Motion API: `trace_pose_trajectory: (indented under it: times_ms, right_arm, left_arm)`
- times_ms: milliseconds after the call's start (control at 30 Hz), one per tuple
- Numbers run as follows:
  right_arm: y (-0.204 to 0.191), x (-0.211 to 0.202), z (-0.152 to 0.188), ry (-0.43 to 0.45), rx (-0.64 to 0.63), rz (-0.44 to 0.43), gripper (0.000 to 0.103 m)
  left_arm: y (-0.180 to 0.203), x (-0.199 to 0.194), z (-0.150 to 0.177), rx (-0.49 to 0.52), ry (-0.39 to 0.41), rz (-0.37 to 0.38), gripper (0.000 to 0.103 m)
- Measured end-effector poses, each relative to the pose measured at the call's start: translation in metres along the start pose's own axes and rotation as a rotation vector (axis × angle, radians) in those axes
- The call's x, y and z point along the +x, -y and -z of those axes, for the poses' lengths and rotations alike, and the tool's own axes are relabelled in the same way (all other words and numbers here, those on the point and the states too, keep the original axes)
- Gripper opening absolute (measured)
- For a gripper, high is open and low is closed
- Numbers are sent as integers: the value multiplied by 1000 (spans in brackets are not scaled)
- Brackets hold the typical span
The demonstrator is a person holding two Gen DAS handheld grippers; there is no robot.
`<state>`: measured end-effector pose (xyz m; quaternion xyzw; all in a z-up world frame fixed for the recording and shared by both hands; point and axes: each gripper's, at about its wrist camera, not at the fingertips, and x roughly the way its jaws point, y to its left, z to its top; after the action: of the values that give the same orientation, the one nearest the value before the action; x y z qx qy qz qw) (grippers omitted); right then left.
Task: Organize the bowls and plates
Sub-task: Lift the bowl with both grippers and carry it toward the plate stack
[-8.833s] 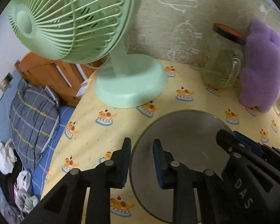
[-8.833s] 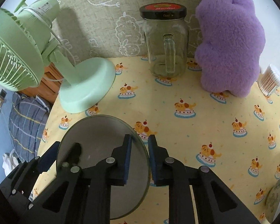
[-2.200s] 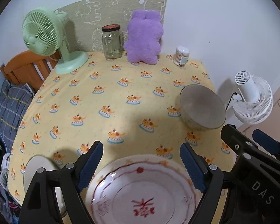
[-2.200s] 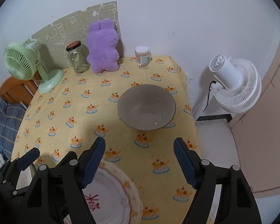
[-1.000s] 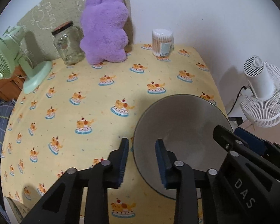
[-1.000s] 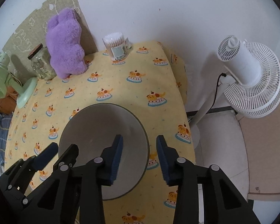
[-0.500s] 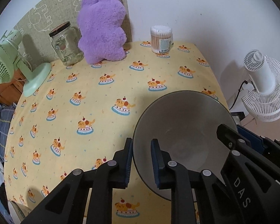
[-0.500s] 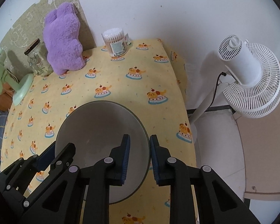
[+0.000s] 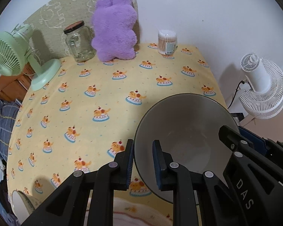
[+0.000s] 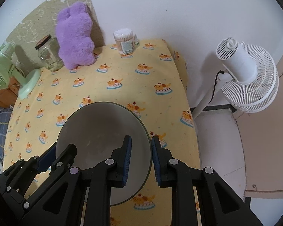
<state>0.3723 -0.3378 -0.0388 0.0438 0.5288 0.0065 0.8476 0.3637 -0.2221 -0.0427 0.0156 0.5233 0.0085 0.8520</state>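
Note:
A grey bowl (image 9: 184,131) hangs a little above the yellow tablecloth (image 9: 103,86), held by both grippers at opposite sides of its rim. My left gripper (image 9: 143,162) is shut on the bowl's left rim, one pad inside and one outside. In the right wrist view my right gripper (image 10: 141,160) is shut on the right rim of the same bowl (image 10: 96,131). Each view shows the other gripper across the bowl. A white plate with a red pattern (image 9: 141,216) lies at the near edge below the bowl. Another pale dish (image 9: 22,201) sits at the near left corner.
Along the back wall stand a green desk fan (image 9: 7,56), a glass jar (image 9: 79,43), a purple plush toy (image 9: 115,28) and a tub of cotton swabs (image 9: 167,41). A white floor fan (image 10: 251,79) stands off the table's right edge.
Both grippers closed from a wider gap onto the bowl's rim. Since then the bowl has come up off the cloth and back toward the near edge with them.

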Motion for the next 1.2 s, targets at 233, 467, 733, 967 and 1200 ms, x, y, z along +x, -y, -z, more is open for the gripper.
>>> trace_pose_trajectory:
  times_ms: [233, 467, 733, 967, 1200]
  right_arm:
    - [-21, -29, 11, 23, -1, -9, 25]
    - [-47, -54, 28, 46, 13, 10, 25]
    - [-84, -82, 46, 71, 18, 43, 25]
    - [-119, -99, 60, 88, 29, 36, 25]
    - [-156, -114, 78, 104, 32, 38, 25]
  left_arm:
    - [-24, -28, 11, -13, 29, 15, 17]
    - [-52, -51, 25, 0, 51, 52, 17]
    - [-88, -74, 39, 4, 69, 86, 17]
    - [-124, -92, 50, 12, 79, 93, 17]
    - [-159, -105, 63, 18, 88, 97, 17]
